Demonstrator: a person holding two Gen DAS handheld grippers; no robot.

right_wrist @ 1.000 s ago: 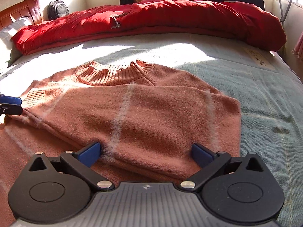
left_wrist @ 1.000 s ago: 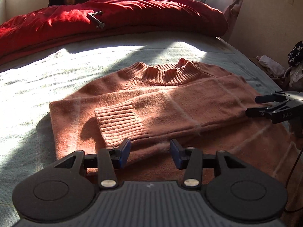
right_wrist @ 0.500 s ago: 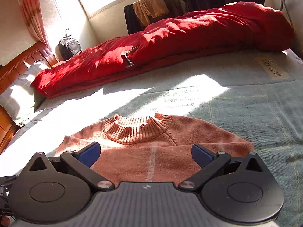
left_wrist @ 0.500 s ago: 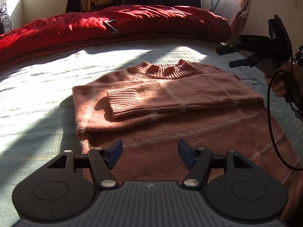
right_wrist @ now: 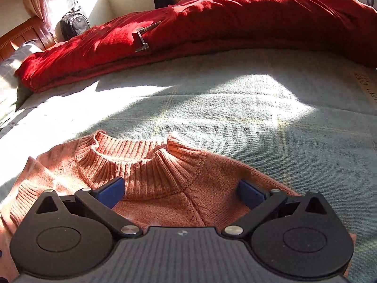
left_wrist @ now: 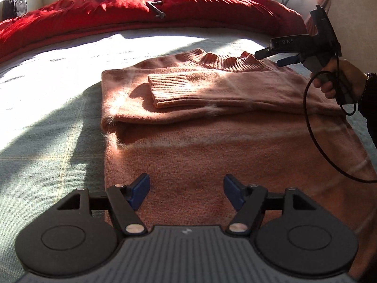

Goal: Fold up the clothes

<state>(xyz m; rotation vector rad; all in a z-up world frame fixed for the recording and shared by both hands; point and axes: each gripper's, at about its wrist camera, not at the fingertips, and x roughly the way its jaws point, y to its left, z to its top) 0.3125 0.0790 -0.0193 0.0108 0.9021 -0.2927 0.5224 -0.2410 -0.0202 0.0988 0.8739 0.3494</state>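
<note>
- The salmon-pink knitted sweater [left_wrist: 212, 122] is laid flat on the bed [left_wrist: 47, 108], with its ribbed collar [right_wrist: 141, 162] at the far end and one sleeve folded across the chest, so that the ribbed cuff [left_wrist: 172, 89] is seen ahead of the left hand-held gripper.
- The left hand-held gripper [left_wrist: 186, 194] is held over the lower body of the sweater; its blue pads are spread apart and nothing is between them.
- The right hand-held gripper [right_wrist: 181, 193] is held just in front of the collar, also spread wide and empty; in the left view it is seen raised above the collar region [left_wrist: 280, 56].
- The step in hand is judged to be the fold of the body. For a good result, the hem should be taken at two corners, one by each hand-held gripper, and both layers of knit should be pinched together.
- The hem should then be lifted low and carried toward the collar with even speed, so that the folded sleeve is not dragged out of place.
- The knit looks soft and fluffy, so a deep pinch is advised.
- The letters "DAS" are read on the finger of the right hand-held gripper. Some print is seen on the bed cover to the far right of the right hand-held gripper, but it cannot be read.
</note>
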